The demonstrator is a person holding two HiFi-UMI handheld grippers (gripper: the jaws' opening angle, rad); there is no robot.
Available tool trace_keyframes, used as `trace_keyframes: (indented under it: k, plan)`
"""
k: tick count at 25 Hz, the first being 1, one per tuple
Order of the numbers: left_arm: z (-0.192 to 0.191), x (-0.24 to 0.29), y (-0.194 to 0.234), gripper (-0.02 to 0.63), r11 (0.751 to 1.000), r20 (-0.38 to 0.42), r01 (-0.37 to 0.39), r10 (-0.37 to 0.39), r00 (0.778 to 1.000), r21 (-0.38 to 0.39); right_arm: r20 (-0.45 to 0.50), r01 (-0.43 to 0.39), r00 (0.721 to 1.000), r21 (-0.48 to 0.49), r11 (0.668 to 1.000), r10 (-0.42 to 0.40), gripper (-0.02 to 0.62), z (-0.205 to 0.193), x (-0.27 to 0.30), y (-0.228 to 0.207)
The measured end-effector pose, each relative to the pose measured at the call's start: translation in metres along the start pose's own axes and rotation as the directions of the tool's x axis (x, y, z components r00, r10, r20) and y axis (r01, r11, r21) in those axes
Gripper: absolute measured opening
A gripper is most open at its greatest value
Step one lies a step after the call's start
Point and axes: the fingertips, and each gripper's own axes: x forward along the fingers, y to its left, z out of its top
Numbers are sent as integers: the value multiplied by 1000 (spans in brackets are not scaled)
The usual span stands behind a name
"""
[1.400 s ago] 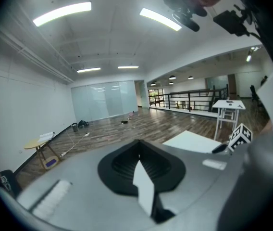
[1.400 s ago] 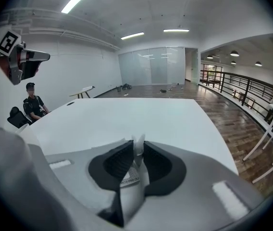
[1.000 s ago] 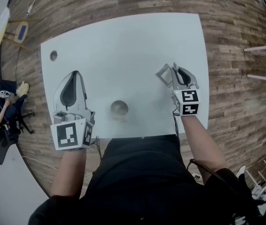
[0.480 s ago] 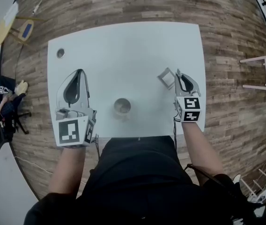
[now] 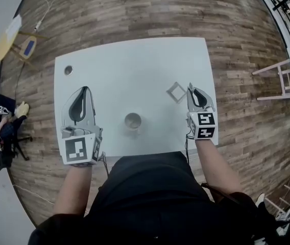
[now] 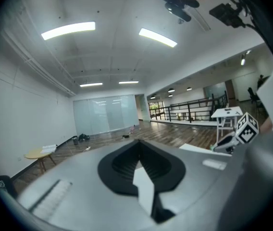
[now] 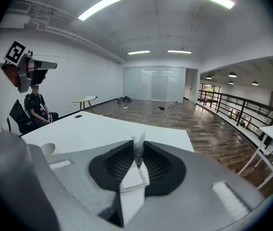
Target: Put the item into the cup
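A small flat square white item [image 5: 176,92] hangs over the white table [image 5: 135,65], pinched by one edge in my right gripper [image 5: 189,88], which is shut on it. In the right gripper view the item's thin edge [image 7: 137,150] sticks up between the black pads. The pale cup [image 5: 133,121] stands upright near the table's front edge, left of and nearer than the item; its rim [image 7: 47,149] shows low at the left of the right gripper view. My left gripper [image 5: 85,90] hovers left of the cup, jaws together with nothing held [image 6: 137,143].
A round cable hole [image 5: 68,70] sits at the table's far left corner. A person [image 7: 36,107] sits on a chair left of the table. A small yellow table [image 5: 4,37] stands at the far left and a white frame table [image 5: 283,78] at the right on the wood floor.
My right gripper has risen above the table with the item still held. The left gripper has lifted a little. The cup has not moved.
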Motion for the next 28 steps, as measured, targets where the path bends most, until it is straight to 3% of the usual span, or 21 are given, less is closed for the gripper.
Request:
trace_keyframes:
  k: [16, 28]
  plan:
    - [8, -22, 1, 8, 1000, 95, -2, 5, 995, -31, 98, 11, 995, -92, 996, -2, 64, 42, -48, 12]
    - [8, -45, 12, 8, 996, 110, -65, 71, 991, -52, 102, -57, 992, -135, 989, 71, 64, 47, -53, 39]
